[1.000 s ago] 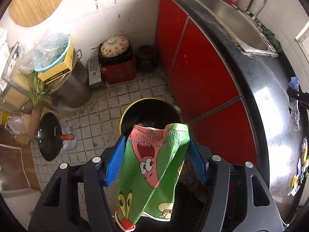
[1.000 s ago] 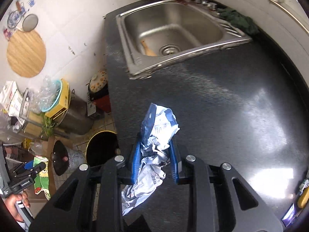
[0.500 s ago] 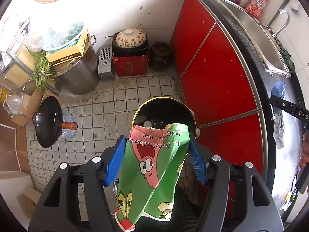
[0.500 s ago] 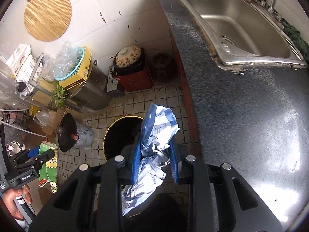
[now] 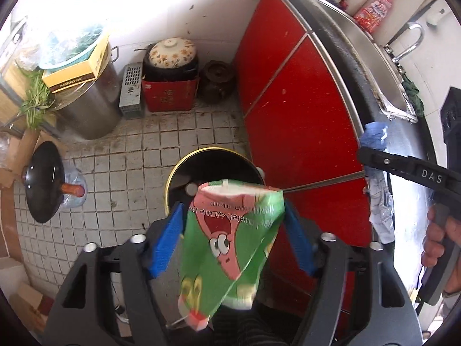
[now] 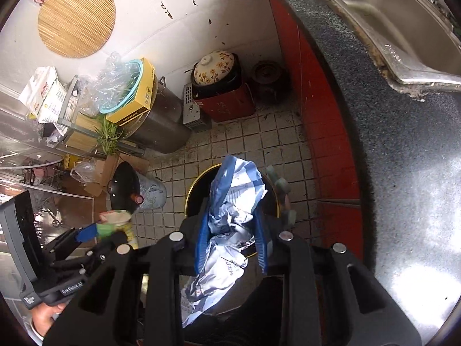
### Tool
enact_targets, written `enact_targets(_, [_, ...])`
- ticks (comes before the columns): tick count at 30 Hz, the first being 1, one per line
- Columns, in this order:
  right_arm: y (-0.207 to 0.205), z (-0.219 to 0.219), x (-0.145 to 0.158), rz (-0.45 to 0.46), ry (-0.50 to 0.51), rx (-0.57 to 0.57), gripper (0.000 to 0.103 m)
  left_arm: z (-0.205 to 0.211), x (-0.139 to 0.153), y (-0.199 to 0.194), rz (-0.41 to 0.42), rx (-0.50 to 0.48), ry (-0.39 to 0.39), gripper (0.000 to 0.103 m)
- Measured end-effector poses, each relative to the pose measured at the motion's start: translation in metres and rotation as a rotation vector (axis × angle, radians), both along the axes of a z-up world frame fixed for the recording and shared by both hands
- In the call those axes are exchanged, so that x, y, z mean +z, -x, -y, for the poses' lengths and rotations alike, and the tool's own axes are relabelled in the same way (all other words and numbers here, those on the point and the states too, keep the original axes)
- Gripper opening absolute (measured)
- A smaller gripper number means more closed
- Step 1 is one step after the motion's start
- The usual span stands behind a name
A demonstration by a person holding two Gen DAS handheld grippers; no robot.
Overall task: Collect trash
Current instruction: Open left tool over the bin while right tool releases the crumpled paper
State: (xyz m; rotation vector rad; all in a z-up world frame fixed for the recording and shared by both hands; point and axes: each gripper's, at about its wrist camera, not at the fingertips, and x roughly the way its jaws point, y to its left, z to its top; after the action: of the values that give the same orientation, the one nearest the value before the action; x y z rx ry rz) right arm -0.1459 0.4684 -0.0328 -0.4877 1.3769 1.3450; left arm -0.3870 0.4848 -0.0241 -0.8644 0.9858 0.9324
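Two tongs hang over a bin [image 5: 213, 173] that stands on the tiled floor [image 5: 129, 155] beside the red cabinet doors [image 5: 291, 109] under the worktop [image 6: 403, 150]. Left tongs [image 5: 233, 236]: the jaws are opening, and the blue pads [image 5: 165, 242] stand clear of the green wrapper [image 5: 230, 245] on both sides; the wrapper, printed with a pink cartoon figure, lies blurred between them, its upper edge over the bin's mouth. Right tongs [image 6: 232, 230]: the blue pads [image 6: 201, 239] are clamped on a crumpled white-and-blue bag [image 6: 230, 225], whose top rises in front of the bin's gold rim and whose lower part trails down toward the camera. In the left wrist view the right tongs reach in from the right edge, level with the worktop's front edge, held by a hand [image 5: 440, 239]. In the right wrist view the left tongs show at lower left with the green wrapper at their tip. Against the wall [image 6: 161, 28] stand a steel pot [image 5: 89, 109], a red box [image 5: 170, 95] bearing a flowered lid [image 5: 173, 53], and a dark jar [image 5: 217, 82]. A black pan [image 5: 43, 181] rests left of the bin. The sink [image 6: 403, 28] is set into the worktop at its far end.
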Motion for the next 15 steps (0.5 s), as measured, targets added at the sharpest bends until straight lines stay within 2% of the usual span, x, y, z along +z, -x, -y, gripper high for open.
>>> enact_targets(1, [0.0, -0.002, 0.0, -0.02, 0.006, -0.003, 0.028, 0.002, 0.002, -0.003, -0.019, -0.002, -0.029, 0.091])
enact_targets(2, [0.001, -0.003, 0.0, -0.043, 0.008, -0.001, 0.028, 0.003, 0.004, -0.007, -0.039, 0.0, -0.057, 0.095])
enact_targets(4, [0.005, -0.007, 0.002, -0.088, 0.005, 0.015, 0.031, 0.005, 0.009, -0.007, -0.061, 0.012, -0.083, 0.096])
enact_targets(7, [0.006, -0.008, 0.013, -0.139, -0.028, 0.005, 0.051, 0.003, 0.019, 0.005, -0.065, 0.082, -0.086, 0.096])
enact_targets(8, [0.004, -0.007, 0.018, -0.136, -0.036, 0.002, 0.063, 0.001, 0.022, 0.007, -0.056, 0.102, -0.084, 0.096])
enact_targets(10, [-0.003, 0.0, 0.027, -0.136, -0.047, 0.002, 0.074, -0.001, 0.028, 0.012, -0.048, 0.137, -0.076, 0.096])
enact_targets(13, [-0.034, 0.024, 0.044, -0.173, -0.1, -0.073, 0.082, -0.003, 0.035, 0.002, -0.074, 0.137, -0.093, 0.096])
enact_targets(15, [-0.07, 0.057, 0.058, -0.175, -0.155, -0.162, 0.096, -0.001, 0.038, -0.014, -0.077, 0.106, -0.1, 0.096])
